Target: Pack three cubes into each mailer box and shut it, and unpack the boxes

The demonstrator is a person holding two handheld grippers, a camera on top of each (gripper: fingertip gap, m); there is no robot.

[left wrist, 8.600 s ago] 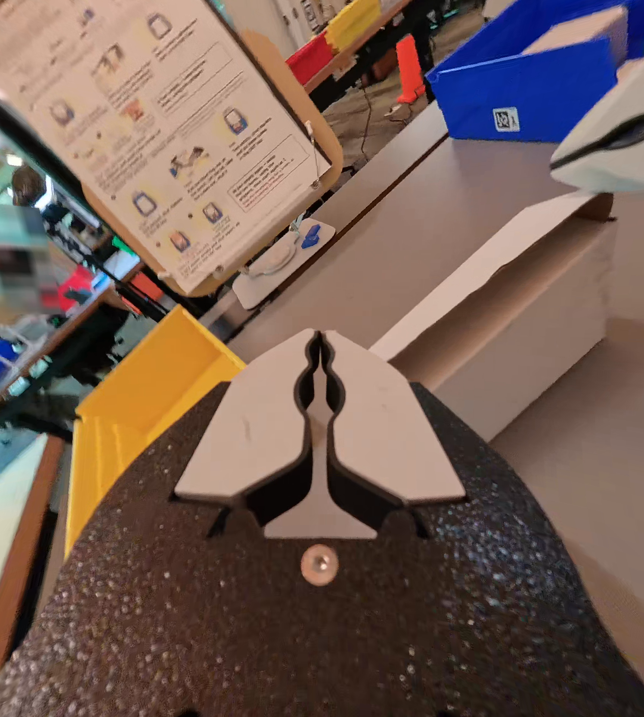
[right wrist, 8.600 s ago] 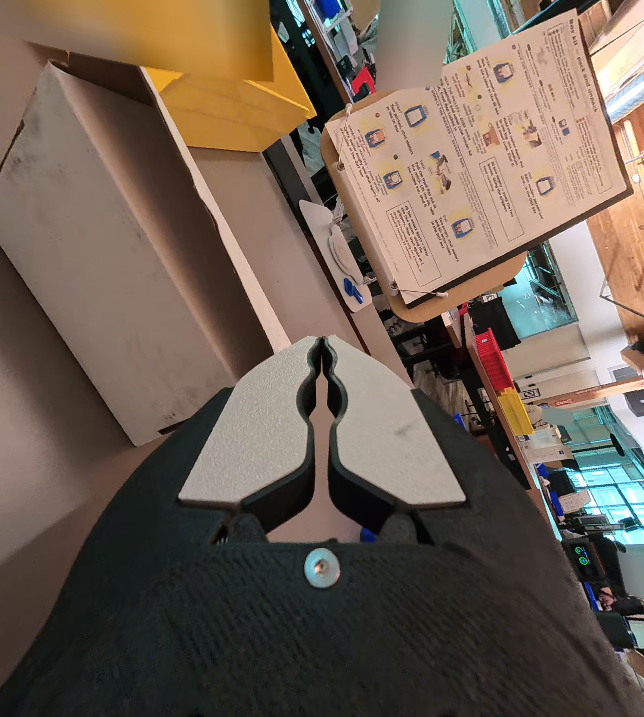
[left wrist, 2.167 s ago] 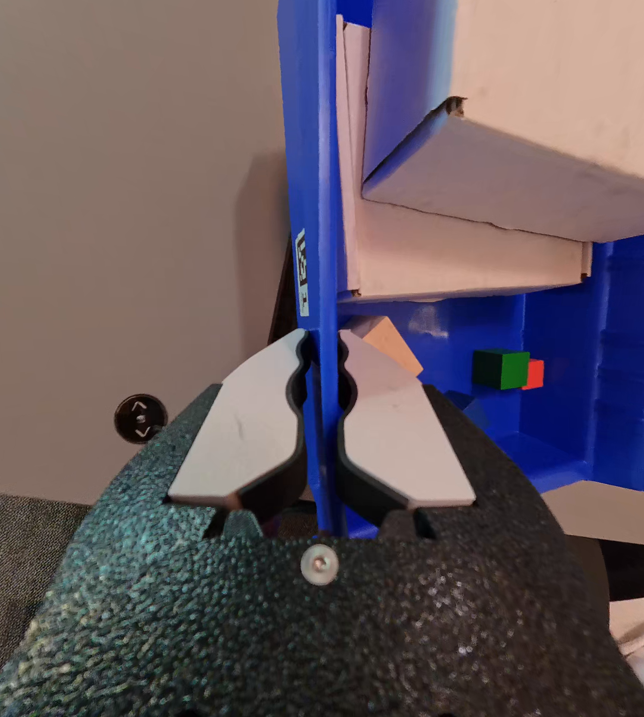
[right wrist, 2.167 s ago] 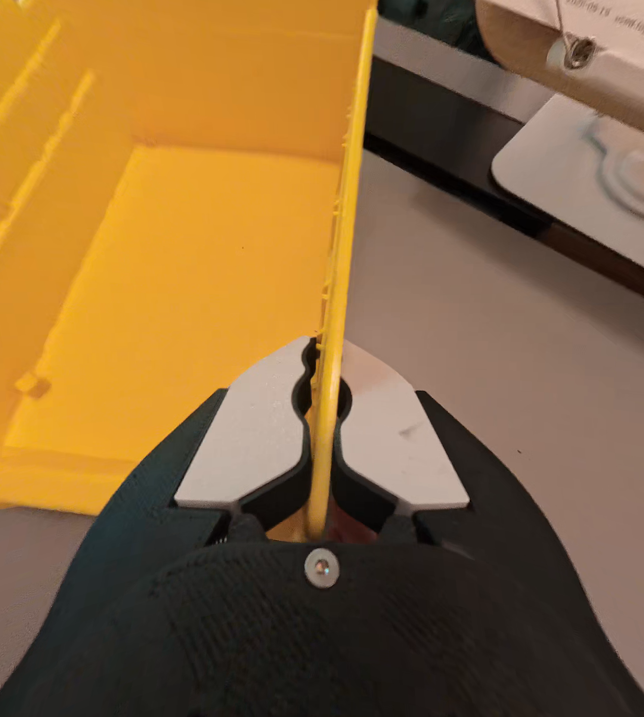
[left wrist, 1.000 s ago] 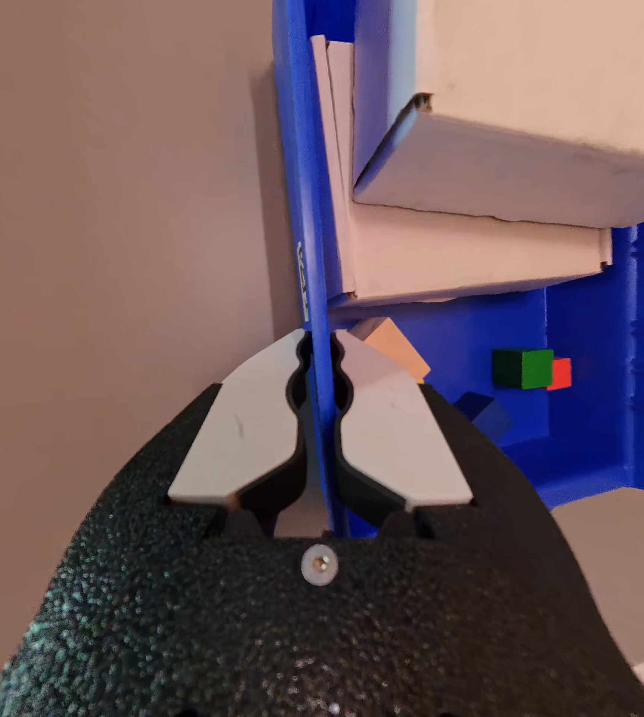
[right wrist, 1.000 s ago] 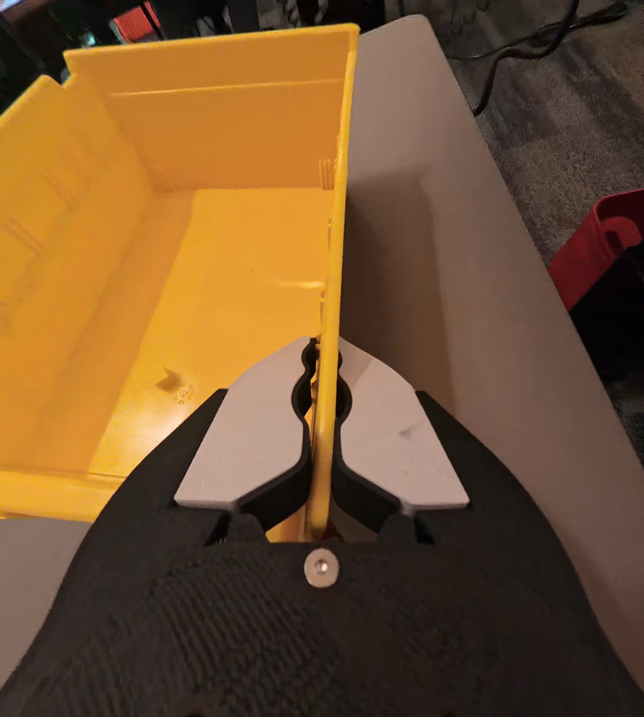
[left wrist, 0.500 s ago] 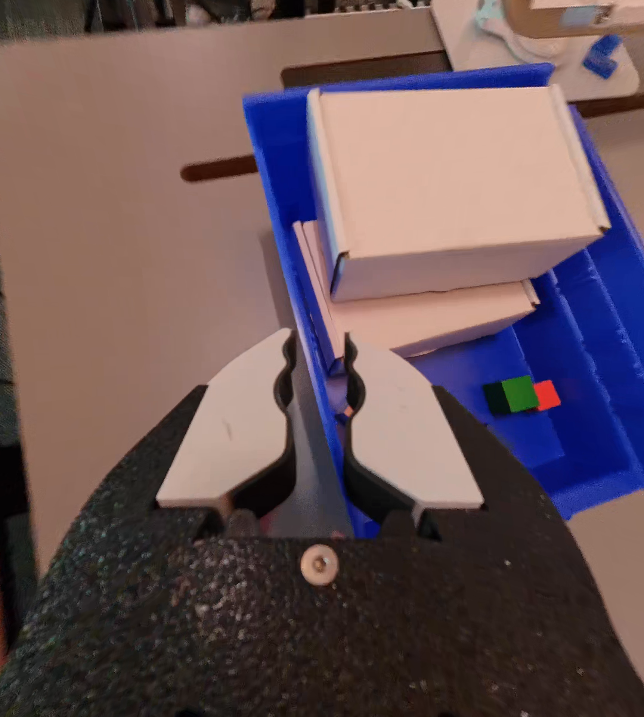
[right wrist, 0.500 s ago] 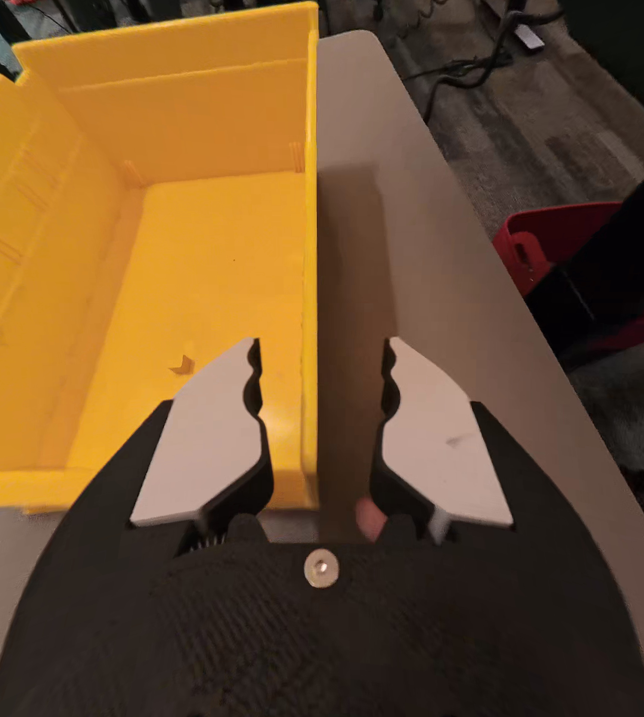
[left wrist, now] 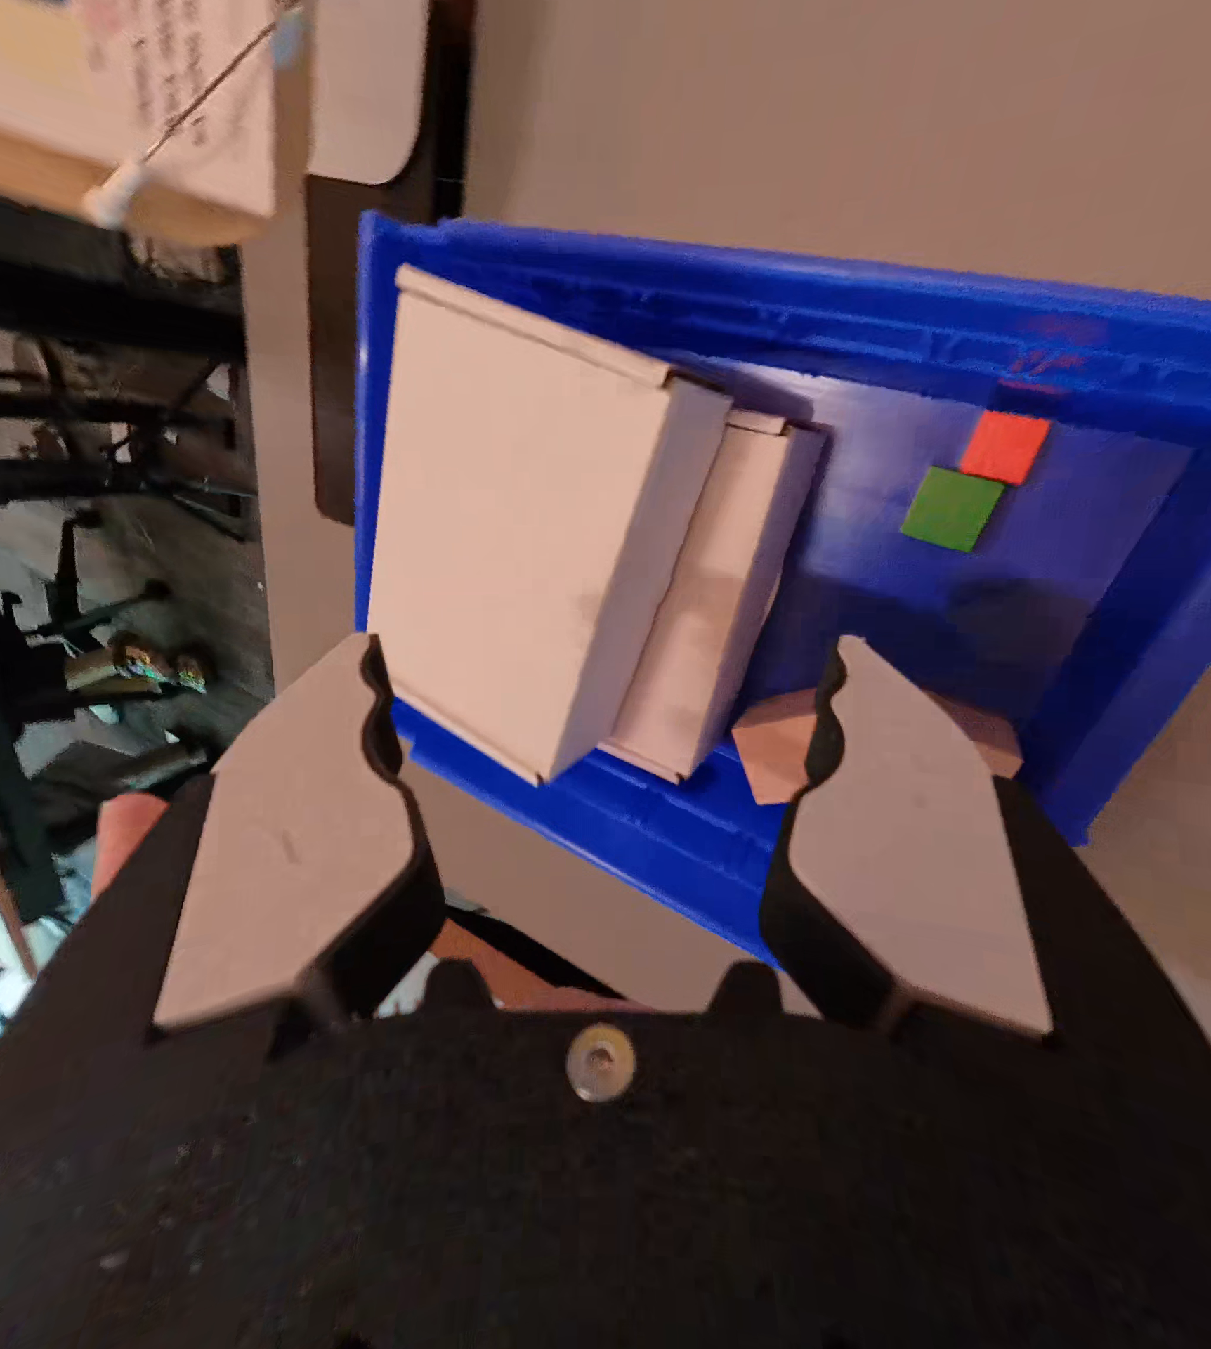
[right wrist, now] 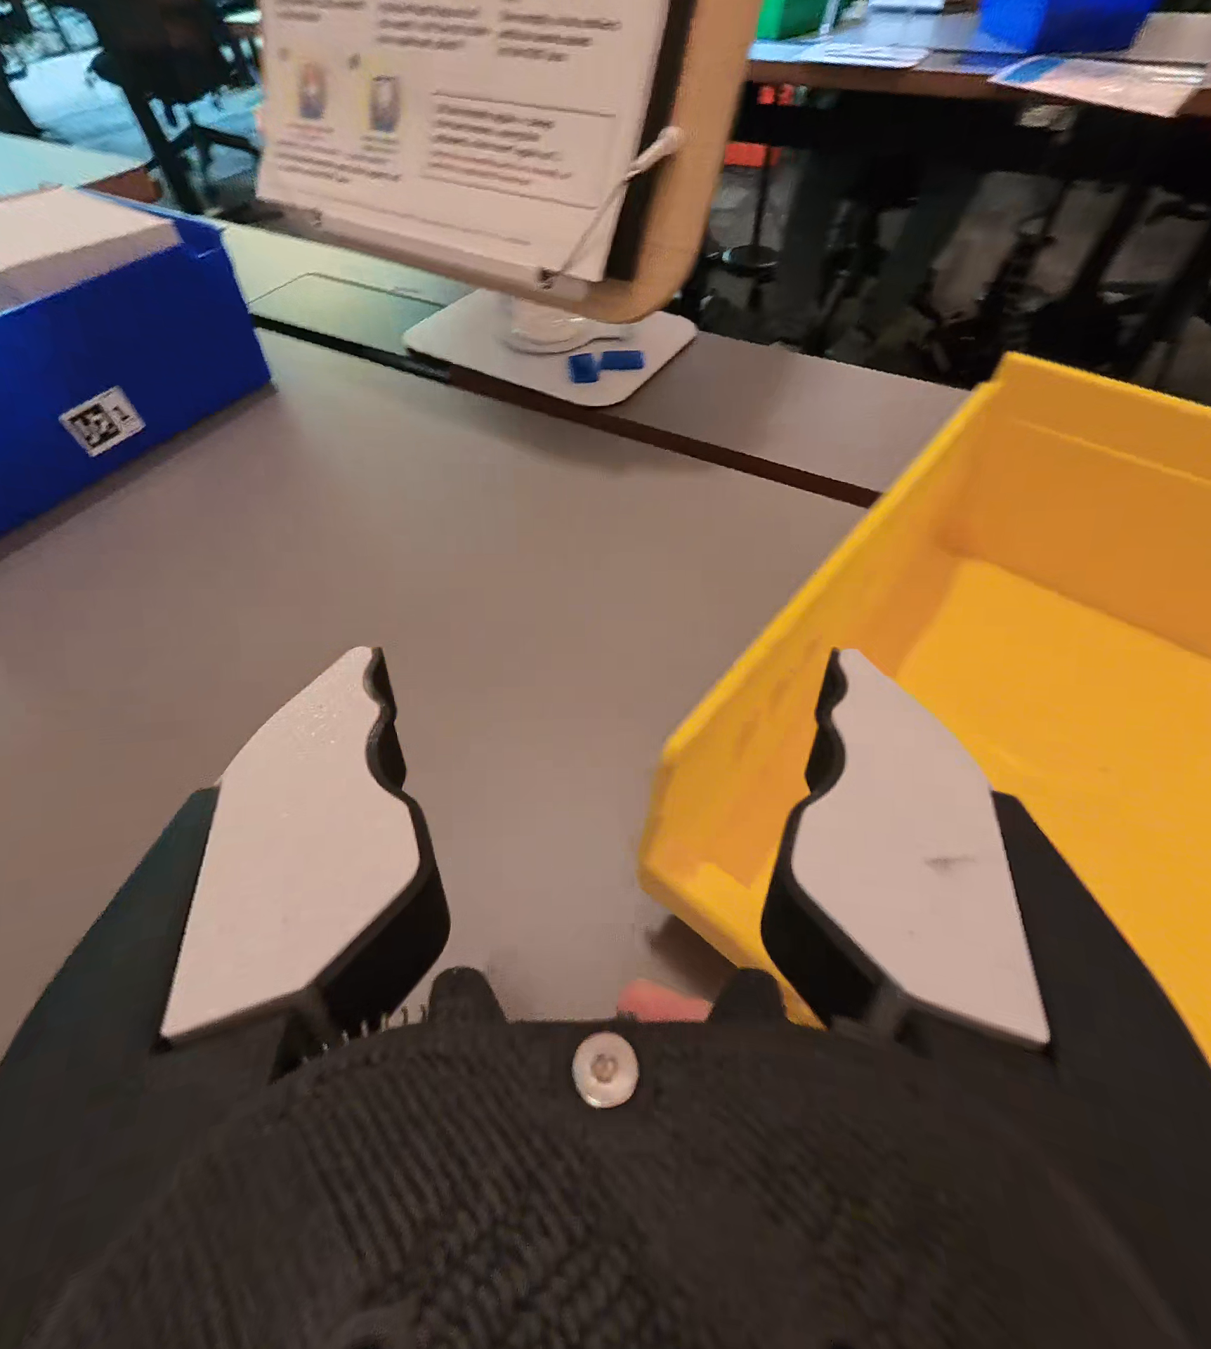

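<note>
In the left wrist view my left gripper (left wrist: 602, 657) is open and empty, held above the near edge of a blue bin (left wrist: 770, 306). In the bin a shut white mailer box (left wrist: 515, 525) lies on top of a second white box (left wrist: 719, 584). A red cube (left wrist: 1004, 447), a green cube (left wrist: 953, 507) and a tan wooden cube (left wrist: 770, 744) lie on the bin floor. In the right wrist view my right gripper (right wrist: 606, 657) is open and empty above the grey table (right wrist: 442, 584), beside the left wall of an empty yellow bin (right wrist: 843, 642).
The blue bin also shows at the far left of the right wrist view (right wrist: 77, 379) with a white box (right wrist: 40, 241) on top. An instruction board on a stand (right wrist: 500, 131) rises at the table's back edge. Chairs and other tables stand beyond. The green cube (left wrist: 953, 507) is closer to my left gripper, around 11 cm from its tips; the right tips are 45 cm off.
Both grippers let go of the bin walls and opened wide. The left one swung over the blue bin; the right one drew back and turned toward the table's middle.
</note>
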